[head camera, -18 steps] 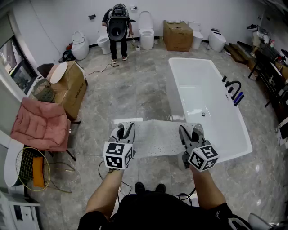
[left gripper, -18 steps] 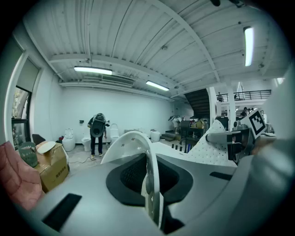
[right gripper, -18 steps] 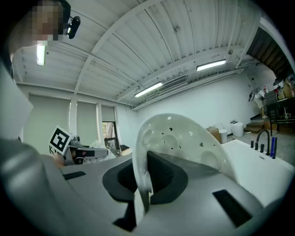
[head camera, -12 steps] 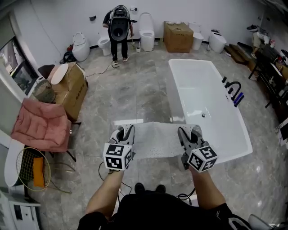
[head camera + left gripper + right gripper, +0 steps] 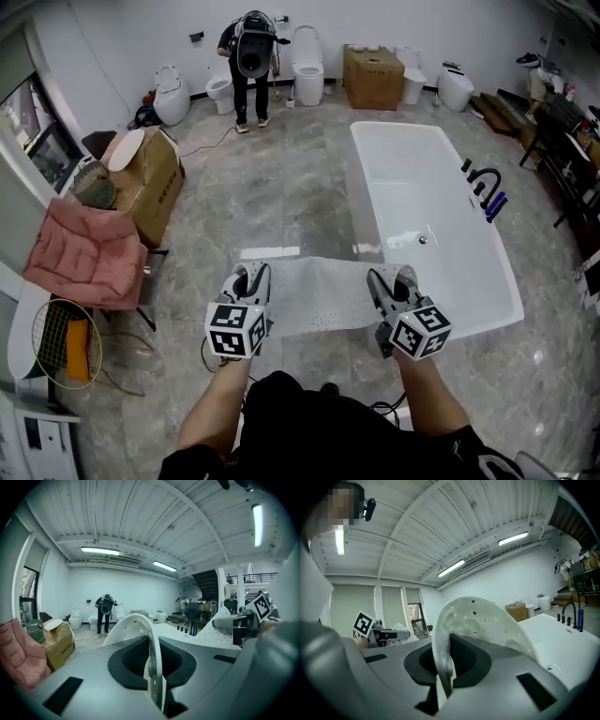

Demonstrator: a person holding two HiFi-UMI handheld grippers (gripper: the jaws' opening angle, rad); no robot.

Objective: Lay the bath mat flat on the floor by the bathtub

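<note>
Head view: left hand-held gripper (image 5: 251,278) and right hand-held gripper (image 5: 393,280) each clamp the bath mat (image 5: 319,296) beside the bathtub (image 5: 424,192)

Head view looks steeply down; 2 gripper views share bathtub (image 5: 567,644).

Bathroom-fixture showroom or storeroom: row of toilets (image 5: 307,67), freestanding bathtub (image 5: 412,187), cardboard boxes (image 5: 372,75).

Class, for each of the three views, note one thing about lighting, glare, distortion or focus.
Head view: fisheye bends straight lines, and light glares off the glossy floor by the bath mat. Left gripper view: black rounded corners, foreground soft. Right gripper view: same round frame, bright tube lights, mosaic patch upper left.
</note>
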